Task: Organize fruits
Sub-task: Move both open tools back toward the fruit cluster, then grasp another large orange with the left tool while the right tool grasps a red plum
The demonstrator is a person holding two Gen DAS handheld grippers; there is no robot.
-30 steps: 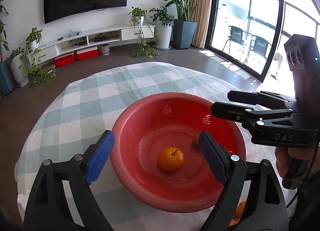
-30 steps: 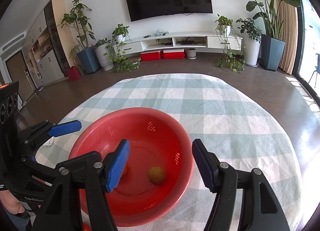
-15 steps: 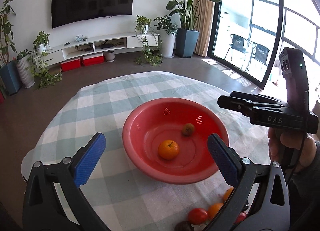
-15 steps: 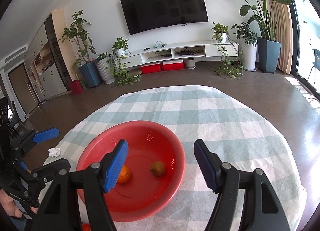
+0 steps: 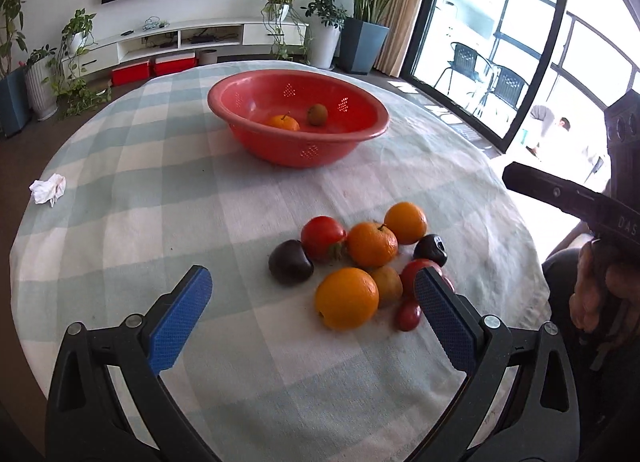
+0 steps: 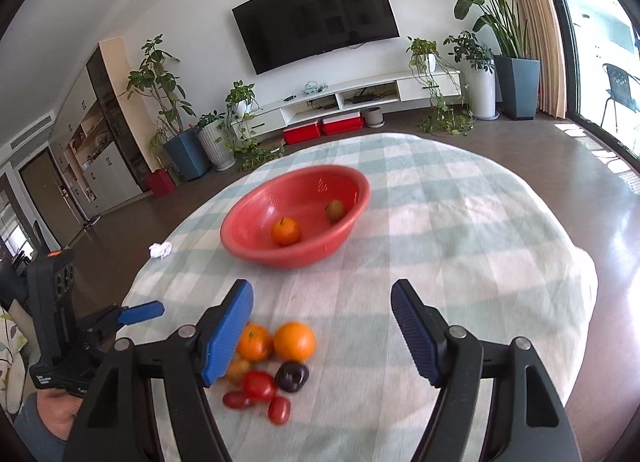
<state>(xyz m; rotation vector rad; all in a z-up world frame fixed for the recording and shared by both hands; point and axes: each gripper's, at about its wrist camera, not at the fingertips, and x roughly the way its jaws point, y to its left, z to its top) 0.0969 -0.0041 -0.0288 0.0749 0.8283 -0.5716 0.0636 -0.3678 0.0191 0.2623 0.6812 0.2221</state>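
A red perforated bowl [image 5: 352,138] [image 6: 256,240] stands on the checked tablecloth and holds an orange [image 5: 283,122] [image 6: 285,232] and a small brownish fruit [image 5: 317,114] [image 6: 334,210]. A pile of fruit lies nearer: a large orange [image 5: 346,298], other oranges [image 5: 372,244] [image 6: 294,341], a red tomato [image 5: 322,232], dark plums [image 5: 289,262] [image 6: 291,376], small red tomatoes [image 6: 279,410]. My left gripper [image 5: 310,320] is open and empty, low over the near side of the pile. My right gripper [image 6: 322,332] is open and empty, above the pile's right side.
A crumpled white tissue [image 5: 48,189] [image 6: 160,250] lies near the table's left edge. The round table's edge [image 6: 576,262] drops to a brown floor. The other hand-held gripper shows at the right of the left wrist view [image 5: 560,193].
Both grippers have drawn back from over the bowl toward the near side of the table. The fruit pile has come into view under them. Both stay open.
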